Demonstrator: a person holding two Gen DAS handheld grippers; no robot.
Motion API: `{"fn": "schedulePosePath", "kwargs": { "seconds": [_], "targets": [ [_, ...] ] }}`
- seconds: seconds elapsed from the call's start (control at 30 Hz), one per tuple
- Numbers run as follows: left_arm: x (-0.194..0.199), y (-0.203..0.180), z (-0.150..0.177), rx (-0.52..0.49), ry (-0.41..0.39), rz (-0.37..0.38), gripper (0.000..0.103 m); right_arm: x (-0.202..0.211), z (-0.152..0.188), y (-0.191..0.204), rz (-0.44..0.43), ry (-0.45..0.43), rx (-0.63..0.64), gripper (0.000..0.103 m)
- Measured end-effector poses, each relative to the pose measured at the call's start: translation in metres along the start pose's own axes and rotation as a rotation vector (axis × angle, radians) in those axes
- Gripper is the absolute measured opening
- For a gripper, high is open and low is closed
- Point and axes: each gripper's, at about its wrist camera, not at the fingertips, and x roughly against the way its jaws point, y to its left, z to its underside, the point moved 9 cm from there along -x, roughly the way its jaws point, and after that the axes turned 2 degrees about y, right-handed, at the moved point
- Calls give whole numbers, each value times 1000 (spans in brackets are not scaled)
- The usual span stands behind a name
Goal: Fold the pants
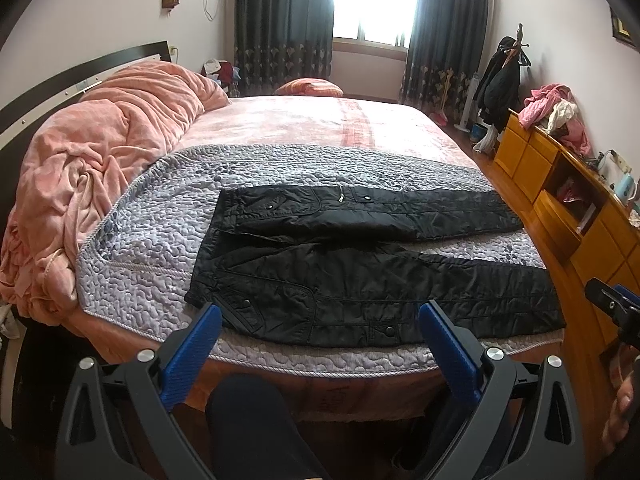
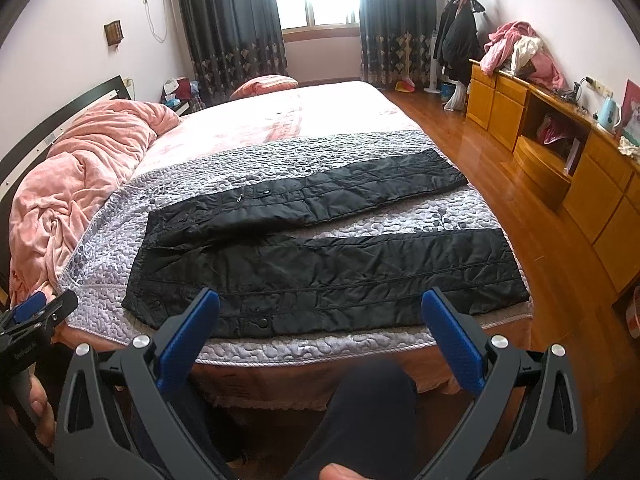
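Black pants (image 1: 360, 264) lie flat, legs spread apart, on the quilt (image 1: 160, 216) at the bed's near edge for reach; left tongs (image 1: 320, 320) and right tongs (image 2: 320, 316) both wide open, empty, short of them.

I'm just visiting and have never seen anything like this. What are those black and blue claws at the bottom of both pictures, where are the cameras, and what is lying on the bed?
There is no robot here. A person holds a hand tool in each hand, and each tool ends in two blue-padded fingers. A small wide-angle camera sits on each tool and looks forward along its fingers, which is why the room looks bent.

One picture comes from the left gripper, the other from the right gripper. Both are open and hold nothing; they hang in front of the near edge of the bed.

On the bed, a grey quilted cover is spread out, and black pants lie flat on it, legs apart, waist to the left. They are not yet folded. A pink blanket is bunched up at the headboard.
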Motion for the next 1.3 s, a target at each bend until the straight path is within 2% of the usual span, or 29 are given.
{"fn": "schedulePosePath", "kwargs": {
  "seconds": [1.3],
  "targets": [
    [6,1,-3,3,-3,-6,99,8,-2,-1,3,1,5,101]
  ]
}}
